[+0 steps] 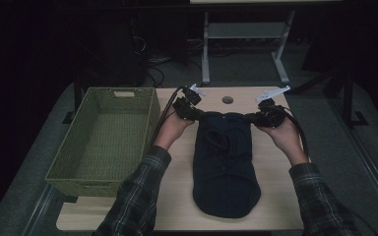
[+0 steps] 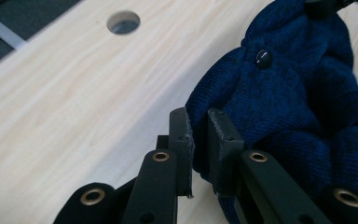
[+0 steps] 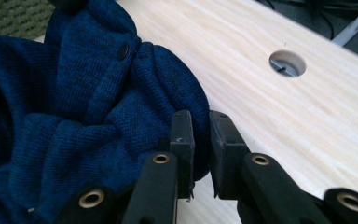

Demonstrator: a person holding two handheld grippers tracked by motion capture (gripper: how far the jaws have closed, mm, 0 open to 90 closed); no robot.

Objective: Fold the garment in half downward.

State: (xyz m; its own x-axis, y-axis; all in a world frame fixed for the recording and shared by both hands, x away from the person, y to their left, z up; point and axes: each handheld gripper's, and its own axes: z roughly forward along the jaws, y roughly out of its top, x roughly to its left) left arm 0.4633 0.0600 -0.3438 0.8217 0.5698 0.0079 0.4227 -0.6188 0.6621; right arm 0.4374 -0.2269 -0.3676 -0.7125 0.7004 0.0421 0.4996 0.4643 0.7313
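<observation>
1. Orientation: the dark blue knitted garment lies with its long axis running from the person's near edge of the bench toward the far edge. Its rounded end points to the near edge; its far end is drawn out sideways between the two tools.
2. Location: the garment sits on the middle of the bench, to the right of the green woven basket and apart from it.
3. Appearance: a fine dark blue knit, bunched and folded at the held end, smoother toward the near end. A dark round button sits on a band of the knit in the left gripper view; a button also shows in the right gripper view.
4. Left tool: jaws narrow, clamped on a fold of the garment's far left corner; in the left gripper view the knit fills the slim gap between the pads.
5. Right tool: jaws narrow, clamped on the far right corner, knit pinched between them in the right gripper view.
6. Count: one garment, one basket, two tools, one round hole in the bench near its far edge.
</observation>
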